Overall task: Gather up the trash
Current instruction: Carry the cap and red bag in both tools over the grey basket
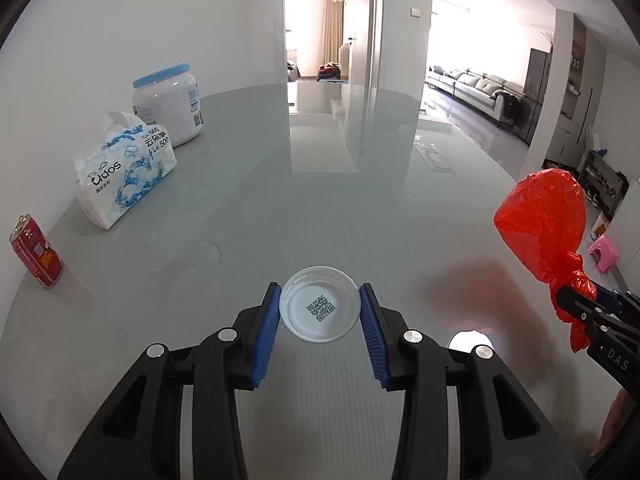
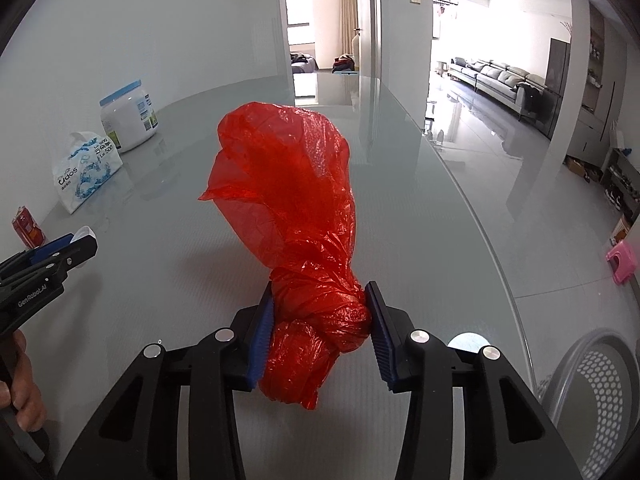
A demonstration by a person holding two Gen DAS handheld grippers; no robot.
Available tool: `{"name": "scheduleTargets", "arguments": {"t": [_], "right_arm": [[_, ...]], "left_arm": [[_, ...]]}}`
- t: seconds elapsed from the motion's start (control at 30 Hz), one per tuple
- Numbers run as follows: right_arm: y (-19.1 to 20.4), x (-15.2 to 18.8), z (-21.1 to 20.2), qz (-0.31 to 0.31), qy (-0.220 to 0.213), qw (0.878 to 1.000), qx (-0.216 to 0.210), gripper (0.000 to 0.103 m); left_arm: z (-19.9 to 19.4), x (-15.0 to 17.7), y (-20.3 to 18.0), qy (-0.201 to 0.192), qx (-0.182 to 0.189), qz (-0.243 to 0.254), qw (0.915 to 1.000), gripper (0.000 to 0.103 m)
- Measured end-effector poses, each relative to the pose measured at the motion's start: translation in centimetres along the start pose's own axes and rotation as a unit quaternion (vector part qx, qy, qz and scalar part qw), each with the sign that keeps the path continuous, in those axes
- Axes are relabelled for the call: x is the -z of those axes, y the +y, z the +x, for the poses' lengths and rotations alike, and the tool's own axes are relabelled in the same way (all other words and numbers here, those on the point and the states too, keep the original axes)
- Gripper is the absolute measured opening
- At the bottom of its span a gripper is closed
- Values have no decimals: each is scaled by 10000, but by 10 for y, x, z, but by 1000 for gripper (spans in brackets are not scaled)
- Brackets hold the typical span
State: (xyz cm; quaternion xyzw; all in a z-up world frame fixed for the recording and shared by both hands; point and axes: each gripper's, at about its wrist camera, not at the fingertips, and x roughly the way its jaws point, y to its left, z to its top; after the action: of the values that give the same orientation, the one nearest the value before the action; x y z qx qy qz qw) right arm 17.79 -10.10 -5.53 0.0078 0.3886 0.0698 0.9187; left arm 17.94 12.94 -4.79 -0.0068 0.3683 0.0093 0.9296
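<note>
Left hand-held gripper (image 1: 319, 312) clenched a white plastic lid (image 1: 319, 304) between its blue pads, QR code facing up, near the bench (image 1: 320, 184) front edge. Right hand-held gripper (image 2: 320, 320) was clamped on the knotted neck of a red plastic bag (image 2: 288, 184), which ballooned upward, translucent and crinkled, over the bench's right edge. Along the left edge stood a red can (image 1: 36, 252), tissue pack (image 1: 124, 172) and blue-lidded white jar (image 1: 168, 104), well apart from both, blocking nothing.
</note>
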Motion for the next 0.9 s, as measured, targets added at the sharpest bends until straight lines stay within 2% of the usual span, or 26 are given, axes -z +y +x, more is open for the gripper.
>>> {"name": "scheduleTargets", "arguments": {"t": [0.2,0.47,0.8,0.9], "right_arm": [[-26,22,-40,365,-221,9990,102,42],[-74,62,-99,935,-557,9926,536,42],[-136,124,-161,1691,-749,9770,1064,42],[-155,144,-175,1800,-785,9710,1362,42]], "left_arm": [[-8,7,-32,22,415,294,9987,39],[-36,14,-88,-130,882,748,9932,39],[-67,31,-177,-123,1713,1241,9773,39],[-73,38,-206,-92,1892,1429,9714,39]]}}
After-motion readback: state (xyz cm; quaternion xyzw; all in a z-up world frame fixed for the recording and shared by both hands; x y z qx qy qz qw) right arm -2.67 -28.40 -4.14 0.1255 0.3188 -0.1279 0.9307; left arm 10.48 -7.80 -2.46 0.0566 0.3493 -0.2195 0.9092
